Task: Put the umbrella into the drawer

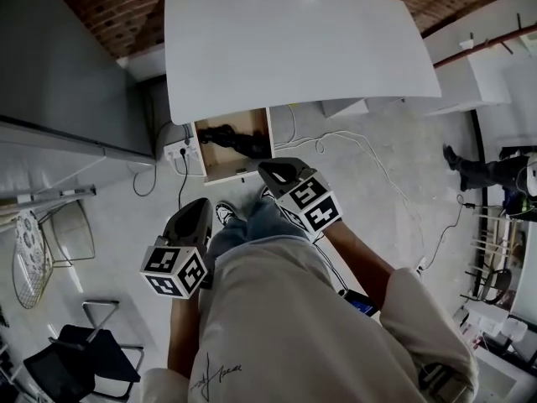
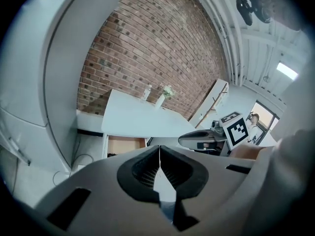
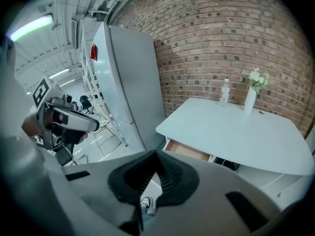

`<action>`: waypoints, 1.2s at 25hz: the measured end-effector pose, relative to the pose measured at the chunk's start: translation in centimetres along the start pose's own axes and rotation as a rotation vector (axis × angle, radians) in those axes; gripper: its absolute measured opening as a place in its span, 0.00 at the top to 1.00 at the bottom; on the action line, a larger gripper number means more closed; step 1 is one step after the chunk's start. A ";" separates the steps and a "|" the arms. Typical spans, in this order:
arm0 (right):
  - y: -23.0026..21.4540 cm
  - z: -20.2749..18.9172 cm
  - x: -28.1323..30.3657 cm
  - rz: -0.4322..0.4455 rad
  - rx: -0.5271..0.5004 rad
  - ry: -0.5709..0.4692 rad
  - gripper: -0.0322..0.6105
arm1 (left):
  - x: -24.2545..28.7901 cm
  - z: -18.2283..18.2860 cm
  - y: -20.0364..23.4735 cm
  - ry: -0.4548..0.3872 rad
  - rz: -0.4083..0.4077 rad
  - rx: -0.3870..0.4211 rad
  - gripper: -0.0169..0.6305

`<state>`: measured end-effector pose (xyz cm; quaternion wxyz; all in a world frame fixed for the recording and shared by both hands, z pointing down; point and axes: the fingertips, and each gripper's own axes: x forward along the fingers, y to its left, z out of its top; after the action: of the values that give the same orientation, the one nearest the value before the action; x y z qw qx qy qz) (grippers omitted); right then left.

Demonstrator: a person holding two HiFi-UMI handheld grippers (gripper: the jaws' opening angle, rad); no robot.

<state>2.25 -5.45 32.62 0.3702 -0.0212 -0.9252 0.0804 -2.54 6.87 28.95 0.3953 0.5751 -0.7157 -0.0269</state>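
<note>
In the head view a wooden drawer (image 1: pixel 211 159) stands pulled out from under the white table (image 1: pixel 294 40). A black folded umbrella (image 1: pixel 237 141) lies inside it. My left gripper (image 1: pixel 201 206) hangs shut and empty below and left of the drawer's front. Just right of that front, my right gripper (image 1: pixel 273 169) is likewise shut with nothing in it. The left gripper view shows its jaws (image 2: pixel 159 156) pressed together, with the drawer (image 2: pixel 125 145) beyond. In the right gripper view the jaws (image 3: pixel 152 163) are closed too, above the drawer (image 3: pixel 189 151).
A grey fridge (image 3: pixel 130 77) stands left of the table. A bottle (image 3: pixel 225 92) and a white vase (image 3: pixel 250 98) sit at the table's back edge. A power strip (image 1: pixel 181 151) and cables (image 1: pixel 352 145) lie on the floor, and chairs (image 1: pixel 75 351) stand at the left.
</note>
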 end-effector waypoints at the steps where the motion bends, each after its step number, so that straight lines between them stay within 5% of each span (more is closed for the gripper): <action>1: 0.0 0.5 -0.3 -0.006 0.000 -0.013 0.92 | -0.1 0.4 0.0 -0.010 -0.001 0.008 0.94; 11: 0.4 4.3 -3.3 -0.069 0.025 -0.116 0.92 | -2.2 4.2 0.0 -0.103 -0.037 0.010 0.94; 30: 0.5 5.9 -8.6 -0.088 0.149 -0.227 0.93 | -3.8 9.2 -0.2 -0.231 0.030 0.169 0.94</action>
<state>4.41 -6.56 22.45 0.2668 0.0559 -0.9527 0.1343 -7.82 6.18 20.48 0.2606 0.5887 -0.7647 -0.0267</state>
